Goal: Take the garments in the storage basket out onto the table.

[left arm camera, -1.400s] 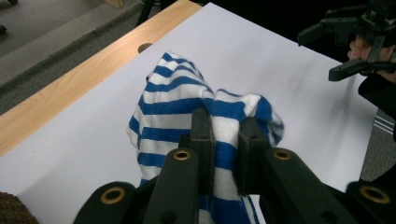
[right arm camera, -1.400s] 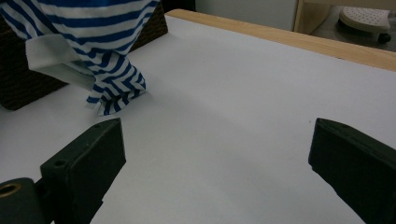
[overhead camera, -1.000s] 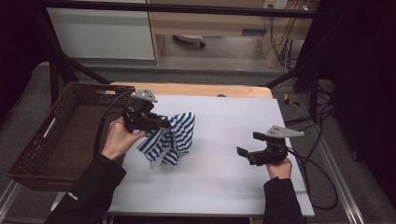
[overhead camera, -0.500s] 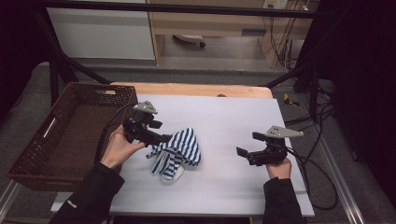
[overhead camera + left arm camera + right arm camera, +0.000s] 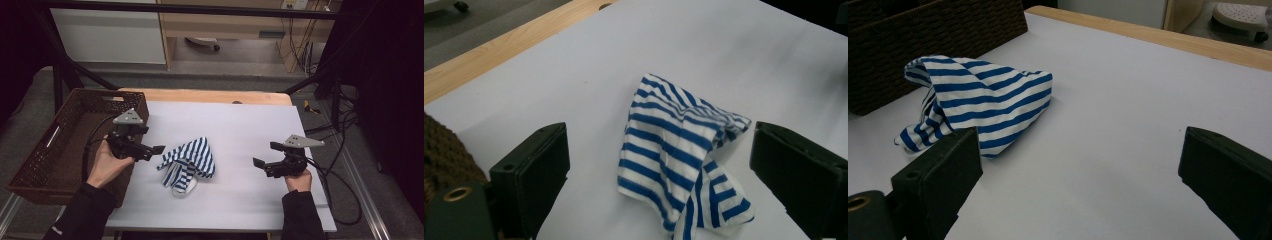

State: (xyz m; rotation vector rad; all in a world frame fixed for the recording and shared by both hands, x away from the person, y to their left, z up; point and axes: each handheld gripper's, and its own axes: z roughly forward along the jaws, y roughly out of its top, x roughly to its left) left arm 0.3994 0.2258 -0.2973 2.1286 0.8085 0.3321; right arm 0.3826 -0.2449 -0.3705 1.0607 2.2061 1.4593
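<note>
A blue-and-white striped cloth (image 5: 189,159) lies crumpled in a loose heap on the white table top (image 5: 235,125), left of centre. My left gripper (image 5: 156,151) is open just left of the cloth, not touching it. In the left gripper view the cloth (image 5: 674,150) sits on the table ahead of the two spread jaws, with nothing held. My right gripper (image 5: 261,164) hovers open at the right side of the table, well apart from the cloth. Its own view shows the cloth (image 5: 983,97) ahead to the left.
A dark woven basket (image 5: 60,135) stands off the table's left edge, close behind my left hand; it also shows behind the cloth as the basket (image 5: 923,40). A wooden strip (image 5: 205,95) runs along the far edge. Cables (image 5: 345,200) trail at the right.
My left gripper has let go of the striped cloth and drawn back left toward the basket. The cloth has dropped and settled on the table. My right gripper has stayed put.
</note>
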